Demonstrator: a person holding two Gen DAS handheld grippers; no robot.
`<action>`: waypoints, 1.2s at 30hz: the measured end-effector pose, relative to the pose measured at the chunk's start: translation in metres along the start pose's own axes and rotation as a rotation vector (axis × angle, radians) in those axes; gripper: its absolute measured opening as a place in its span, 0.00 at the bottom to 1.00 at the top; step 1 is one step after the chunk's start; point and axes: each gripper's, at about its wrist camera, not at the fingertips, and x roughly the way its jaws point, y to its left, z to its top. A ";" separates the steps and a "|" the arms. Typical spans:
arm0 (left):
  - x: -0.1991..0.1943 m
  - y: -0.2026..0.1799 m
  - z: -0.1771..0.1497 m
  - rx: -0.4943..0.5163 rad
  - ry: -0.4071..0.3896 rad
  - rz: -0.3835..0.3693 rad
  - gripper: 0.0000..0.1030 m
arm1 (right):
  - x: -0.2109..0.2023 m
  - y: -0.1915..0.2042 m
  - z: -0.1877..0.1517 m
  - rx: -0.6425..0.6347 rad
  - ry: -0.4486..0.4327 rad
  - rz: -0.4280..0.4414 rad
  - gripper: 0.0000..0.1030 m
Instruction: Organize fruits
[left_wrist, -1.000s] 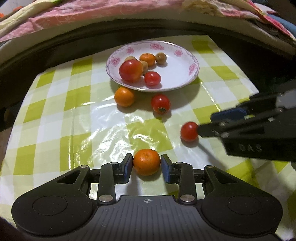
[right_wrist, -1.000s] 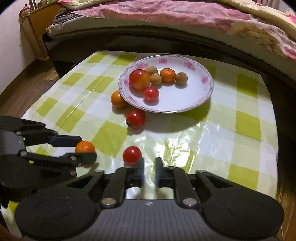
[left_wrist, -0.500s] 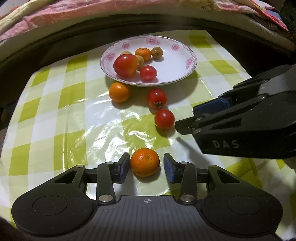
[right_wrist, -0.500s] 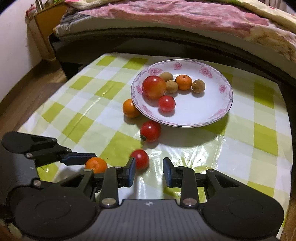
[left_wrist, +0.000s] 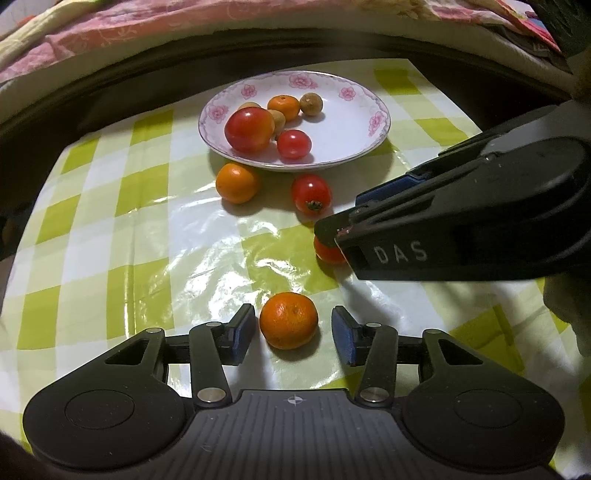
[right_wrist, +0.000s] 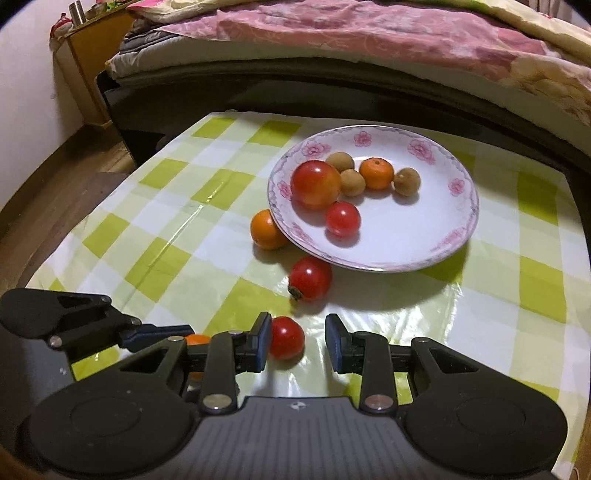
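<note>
My left gripper (left_wrist: 293, 334) stands over a mandarin (left_wrist: 289, 320) that rests on the checked cloth. Its jaws are opening, and a gap shows on both sides of the fruit. My right gripper (right_wrist: 298, 341) is open around a cherry tomato (right_wrist: 286, 338). The tomato leans on the left pad and is clear of the right one. A flowered plate (right_wrist: 443, 254) farther back holds a big tomato (right_wrist: 315, 184), a small tomato (right_wrist: 342, 219), a mandarin (right_wrist: 376, 172) and three brown longans. Loose beside the plate lie an orange mandarin (left_wrist: 236, 182) and a stemmed tomato (left_wrist: 311, 194).
The green-and-white plastic cloth (left_wrist: 122, 229) covers a small table. A bed with a pink quilt (right_wrist: 369, 33) runs along its far side behind a dark frame. A wooden nightstand (right_wrist: 92, 55) stands at the far left, and wood floor lies past the table's left edge.
The left jaws have spread away from the mandarin. The right jaws have opened and come around the cherry tomato, which was just ahead of their tips before.
</note>
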 end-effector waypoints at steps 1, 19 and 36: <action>0.000 0.000 0.001 0.000 0.000 0.000 0.54 | 0.000 0.002 0.000 -0.004 0.000 -0.007 0.34; 0.000 -0.001 -0.001 0.005 -0.001 -0.019 0.47 | 0.007 0.007 -0.010 -0.030 0.042 0.042 0.33; 0.000 -0.001 0.002 -0.006 0.009 -0.025 0.38 | 0.004 0.000 -0.006 -0.013 0.018 -0.008 0.29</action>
